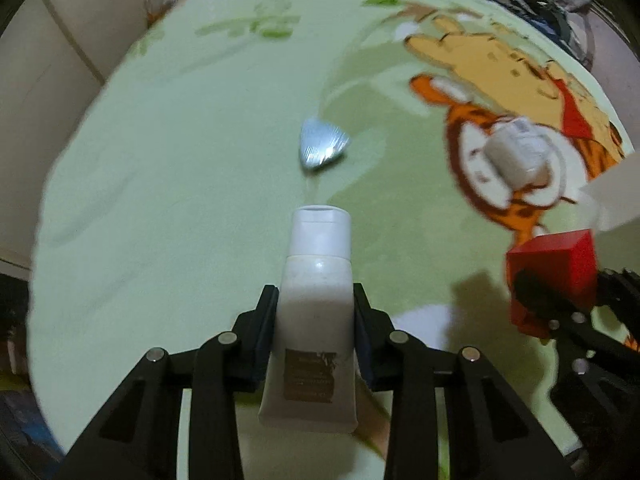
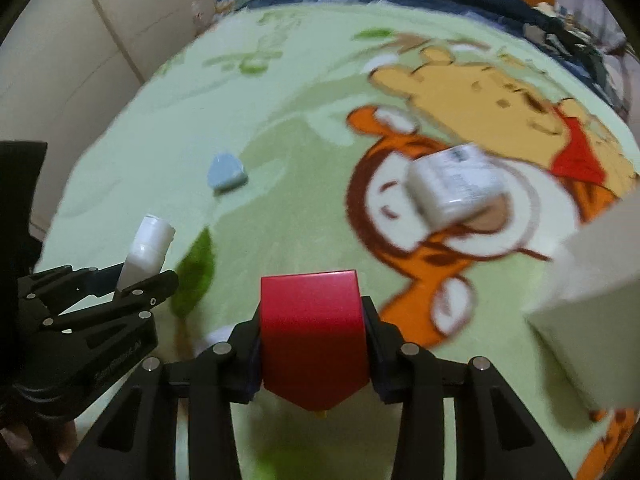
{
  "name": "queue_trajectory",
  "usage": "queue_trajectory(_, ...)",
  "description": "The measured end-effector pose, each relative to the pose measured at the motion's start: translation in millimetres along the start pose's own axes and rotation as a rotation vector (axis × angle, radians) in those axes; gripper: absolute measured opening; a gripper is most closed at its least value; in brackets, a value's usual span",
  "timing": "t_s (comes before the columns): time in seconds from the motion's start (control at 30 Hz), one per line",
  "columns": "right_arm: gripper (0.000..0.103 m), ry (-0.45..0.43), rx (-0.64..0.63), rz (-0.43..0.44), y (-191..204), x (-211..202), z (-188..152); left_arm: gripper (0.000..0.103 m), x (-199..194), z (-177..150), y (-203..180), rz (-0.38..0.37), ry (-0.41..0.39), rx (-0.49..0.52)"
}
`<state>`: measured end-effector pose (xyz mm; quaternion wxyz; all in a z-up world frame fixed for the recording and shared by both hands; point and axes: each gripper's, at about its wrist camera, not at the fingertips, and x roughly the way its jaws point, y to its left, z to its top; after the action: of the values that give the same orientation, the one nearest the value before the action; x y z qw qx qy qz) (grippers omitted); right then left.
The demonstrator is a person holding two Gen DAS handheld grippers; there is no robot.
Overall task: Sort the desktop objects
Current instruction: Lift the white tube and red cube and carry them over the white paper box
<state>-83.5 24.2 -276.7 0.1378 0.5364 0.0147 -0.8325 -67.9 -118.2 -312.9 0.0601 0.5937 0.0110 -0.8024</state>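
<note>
Since the left gripper (image 1: 316, 304) pinches the white tube (image 1: 316, 300) mid-body, soft and probably light, its grip looks secure; the right gripper (image 2: 314, 340) clamps the rigid red block (image 2: 314, 328). The blanket (image 1: 180, 200) lies open toward ten o'clock; a pale box (image 2: 592, 320) crowds three o'clock.

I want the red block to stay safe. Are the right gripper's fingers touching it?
Touching. In the right wrist view the right gripper has both fingers pressed flat against the sides of the red block, no gap showing.
</note>
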Motion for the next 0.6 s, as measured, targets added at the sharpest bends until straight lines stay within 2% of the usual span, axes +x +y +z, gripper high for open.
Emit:
queue_trajectory(0.17,0.041,-0.117,0.076,-0.023,-23,-92,11,0.036,-81,4,-13,-0.003,-0.089,0.055)
queue_trajectory(0.4,0.041,-0.319,0.132,-0.098,-51,-211,27,0.036,-194,43,-72,-0.073,-0.251,0.113)
queue_trajectory(0.6,0.041,-0.449,0.192,-0.186,-82,-283,20,0.036,-266,52,-125,-0.135,-0.372,0.228)
